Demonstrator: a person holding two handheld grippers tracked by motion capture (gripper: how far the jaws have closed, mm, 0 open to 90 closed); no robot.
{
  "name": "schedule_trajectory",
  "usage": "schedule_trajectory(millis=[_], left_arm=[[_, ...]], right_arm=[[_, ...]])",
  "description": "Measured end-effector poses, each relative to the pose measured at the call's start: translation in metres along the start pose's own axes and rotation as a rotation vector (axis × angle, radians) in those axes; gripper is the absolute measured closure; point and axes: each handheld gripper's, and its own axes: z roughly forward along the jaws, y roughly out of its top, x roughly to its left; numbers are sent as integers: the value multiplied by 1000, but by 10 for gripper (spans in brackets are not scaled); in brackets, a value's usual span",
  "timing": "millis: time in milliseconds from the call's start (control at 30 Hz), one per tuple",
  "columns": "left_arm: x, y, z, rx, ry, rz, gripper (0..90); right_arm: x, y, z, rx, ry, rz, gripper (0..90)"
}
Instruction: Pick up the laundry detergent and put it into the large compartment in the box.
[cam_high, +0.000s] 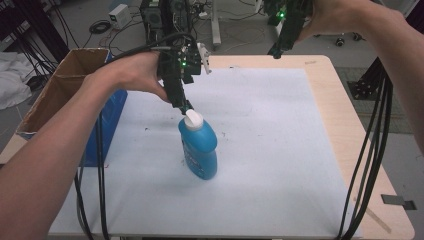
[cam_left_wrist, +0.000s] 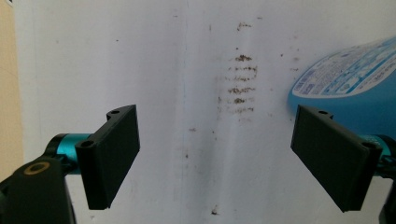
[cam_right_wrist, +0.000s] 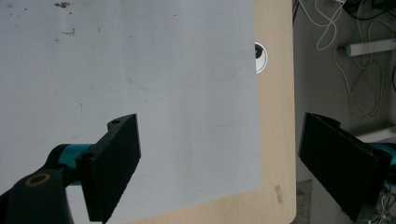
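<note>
While the high view sets the scene, a cardboard box (cam_high: 55, 95) sits at the table's left edge with a blue bin (cam_high: 107, 125) just beside it, both off the white mat (cam_high: 265, 150) that covers most of the wooden table (cam_high: 345, 145). Next comes the left gripper (cam_high: 185, 106), held in a hand (cam_high: 132, 75) and angled down, its tip just above and touching or nearly touching the white cap (cam_high: 193, 119) of the blue bottle (cam_high: 200, 150), which stands upright near the mat's middle. From this height the spread of the jaws cannot be read; the left gripper view settles it: left gripper (cam_left_wrist: 215, 158) jaws stand wide apart, nothing between them but stained mat (cam_left_wrist: 187, 70), and the blue bottle (cam_left_wrist: 345, 88) with its printed label lies outside the right jaw, partly behind it. Cap not seen there. Farther right in the high view, the right gripper (cam_high: 276, 50) hangs raised over the table's far edge, well apart from the bottle, jaw spread unclear. The right gripper view shows right gripper (cam_right_wrist: 219, 163) jaws wide apart and holding nothing, over the mat's corner and bare wood, plus a round cable hole (cam_right_wrist: 260, 57) in the tabletop and floor cables (cam_right_wrist: 336, 28) beyond.
</note>
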Motion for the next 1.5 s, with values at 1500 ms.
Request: schedule_trajectory(millis=[1500], left_arm=[[-57,-4,-17,-3,-130,417,158]], right_arm=[[5,8,4,14,3,-36,121]])
